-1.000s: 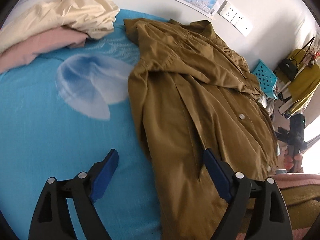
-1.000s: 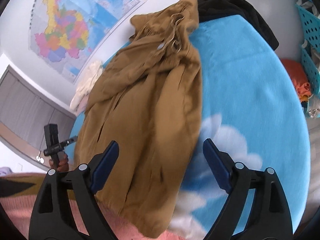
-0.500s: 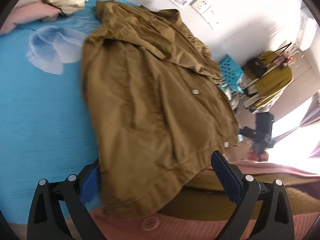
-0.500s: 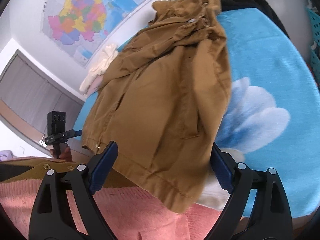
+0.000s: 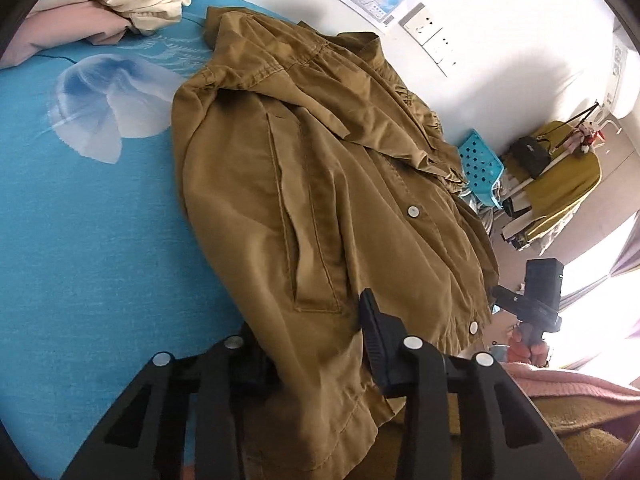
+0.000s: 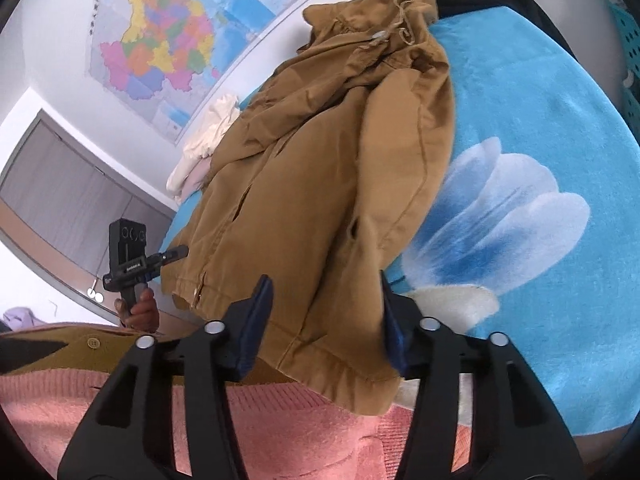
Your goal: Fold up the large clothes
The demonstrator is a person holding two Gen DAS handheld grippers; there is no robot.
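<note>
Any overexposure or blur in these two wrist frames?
Left wrist: the window at lower right is blown out white, while the jacket stays sharp. Right wrist: even light, no glare; the jacket looks slightly soft; fisheye bends the map.

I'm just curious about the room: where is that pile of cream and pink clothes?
In the left wrist view the cream and pink clothes lie at the far left of the blue bed, beyond the brown jacket, by the wall.

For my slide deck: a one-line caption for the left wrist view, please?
Left gripper closing around the hem of a brown jacket spread on a blue bedsheet.
</note>
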